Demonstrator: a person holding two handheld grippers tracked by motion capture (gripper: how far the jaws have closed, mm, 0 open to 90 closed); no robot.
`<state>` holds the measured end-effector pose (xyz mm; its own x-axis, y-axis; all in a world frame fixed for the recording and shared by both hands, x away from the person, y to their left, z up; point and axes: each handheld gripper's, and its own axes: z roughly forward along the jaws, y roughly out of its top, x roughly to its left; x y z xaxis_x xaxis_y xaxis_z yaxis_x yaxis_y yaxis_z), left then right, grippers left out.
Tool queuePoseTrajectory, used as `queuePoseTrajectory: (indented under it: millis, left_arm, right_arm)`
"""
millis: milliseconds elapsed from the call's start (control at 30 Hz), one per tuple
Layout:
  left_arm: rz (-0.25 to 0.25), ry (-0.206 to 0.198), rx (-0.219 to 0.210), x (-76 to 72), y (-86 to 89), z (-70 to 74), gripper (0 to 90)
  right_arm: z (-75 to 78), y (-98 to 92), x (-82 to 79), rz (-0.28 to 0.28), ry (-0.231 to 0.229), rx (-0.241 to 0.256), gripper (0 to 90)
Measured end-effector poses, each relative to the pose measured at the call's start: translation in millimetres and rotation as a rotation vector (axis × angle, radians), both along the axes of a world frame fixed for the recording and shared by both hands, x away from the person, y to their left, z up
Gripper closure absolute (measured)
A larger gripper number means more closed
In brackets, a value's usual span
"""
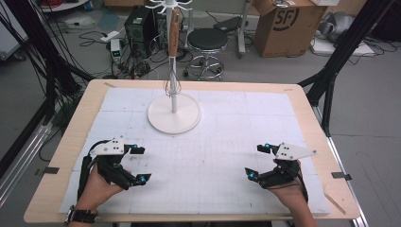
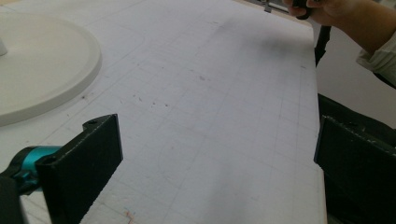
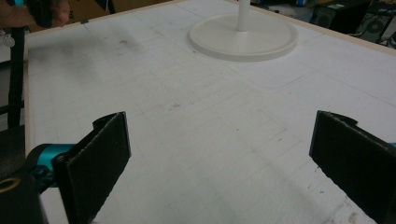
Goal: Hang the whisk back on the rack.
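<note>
Left gripper (image 1: pixel 140 164) at 8 o'clock on the mat (image 1: pixel 208 142), jaws wide apart with nothing between them, held in a hand (image 1: pixel 97 189) coming in from the bottom edge, a watch (image 1: pixel 82 216) on that wrist. Grey plate on top, cyan joints at the jaw roots. In the left gripper view, two black jaws far apart over bare gridded mat, the stand base (image 2: pixel 42 65) off at 10 o'clock, the other hand (image 2: pixel 345 14) far away at 1 o'clock

Right gripper (image 1: pixel 257 161) at 4 o'clock on the mat, jaws likewise spread wide and empty, held in a hand (image 1: pixel 291 189) from the bottom edge. In the right gripper view, both jaws well apart over the mat, the base (image 3: pixel 243 37) ahead at 12 o'clock, the left hand (image 3: pixel 32 14) at 10 o'clock

Both grippers low over the mat, well apart from each other and from the stand; touching the mat or just above it, cannot tell

Stand (image 1: pixel 174 111) at 12 o'clock on the mat: round white base flat on the mat, thin white pole upright from its middle, white hooks at the top. Whisk (image 1: pixel 174 52) hanging from a hook beside the pole, wooden handle up, wire loops down, ending above the base

Mat on a wooden table (image 1: pixel 66 142). Beyond the far edge at 12 o'clock, a black stool (image 1: pixel 207 45); at 1 o'clock, a cardboard box (image 1: pixel 283 26); at 11 o'clock, cables and black gear on the floor
</note>
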<state>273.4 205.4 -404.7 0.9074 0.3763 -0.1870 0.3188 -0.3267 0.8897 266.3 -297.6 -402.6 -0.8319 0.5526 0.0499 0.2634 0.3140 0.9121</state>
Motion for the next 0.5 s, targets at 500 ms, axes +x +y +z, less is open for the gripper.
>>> queuePoseTrajectory:
  millis: [500]
  left_arm:
    - [0.080,-0.040,-0.043,0.3,15.7,1.2,1.6]
  right_arm:
    - [-5.6,-1.6,1.4,-0.010,0.014,-0.013,3.9]
